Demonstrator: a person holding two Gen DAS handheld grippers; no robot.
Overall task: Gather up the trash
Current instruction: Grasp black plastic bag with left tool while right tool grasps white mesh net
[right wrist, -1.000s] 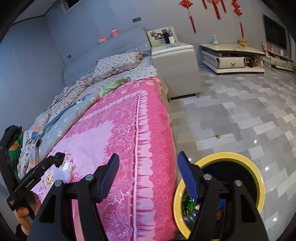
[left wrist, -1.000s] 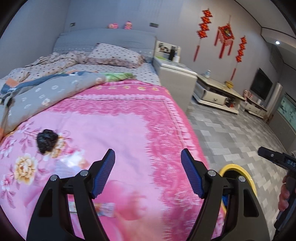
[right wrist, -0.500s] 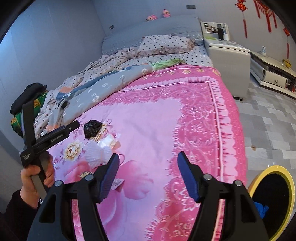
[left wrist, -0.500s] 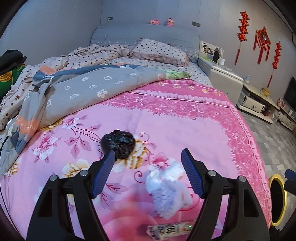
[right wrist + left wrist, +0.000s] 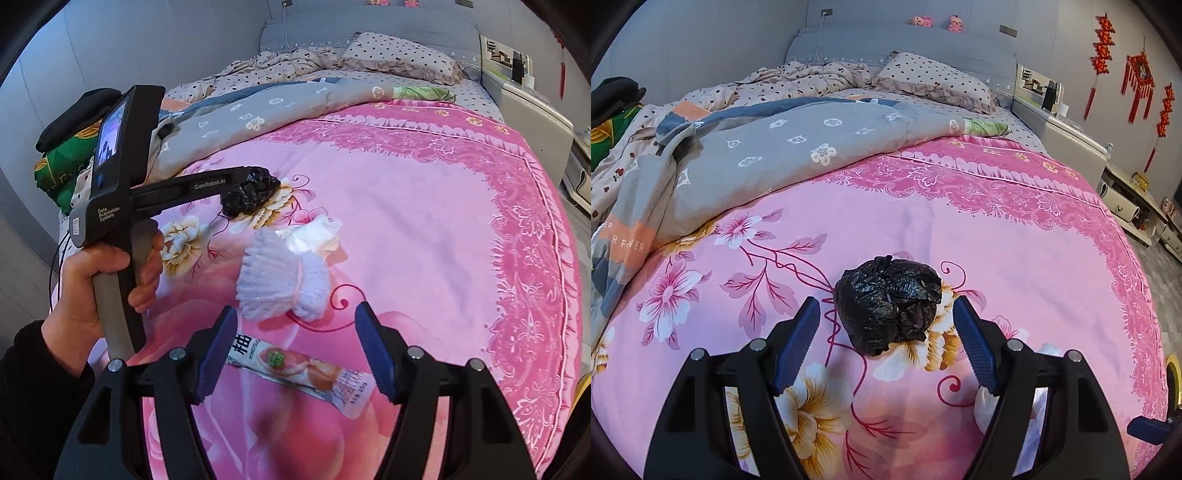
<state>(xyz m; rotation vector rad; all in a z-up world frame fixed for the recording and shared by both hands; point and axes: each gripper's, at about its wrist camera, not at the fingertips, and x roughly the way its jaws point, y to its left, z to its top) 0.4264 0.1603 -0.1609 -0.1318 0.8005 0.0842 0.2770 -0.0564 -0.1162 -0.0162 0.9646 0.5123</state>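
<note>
Step in hand, as judged: bringing both grippers down onto the trash on the pink bed cover (image 5: 1015, 258).

Left gripper (image 5: 886, 317): open wide, nothing held, pads not touching anything. Black crumpled bag (image 5: 888, 304) directly between the fingertips, a little toward 12 o'clock from them. Best to lower straight, centre the bag between the pads, then close gently but fully, because soft plastic probably compresses a lot and may slip out.

Right gripper (image 5: 293, 328): also open, jaws just opening wider, nothing between the pads yet. White foam net (image 5: 282, 286) just at 12 o'clock from the fingertips, with crumpled white tissue (image 5: 314, 236) touching it behind. Printed sachet (image 5: 299, 373) lying flat under the jaws, toward 6 o'clock.

Black bag: nearly round, no clear long axis, folds gathered on top. Foam net: long axis across, from 9 to 3 o'clock, pinched in the middle. Sachet: long axis from about 10 to 4 o'clock, printed face up. For the sachet, better to pinch across the short side; flat film likely hard to lift from soft cloth.
</note>
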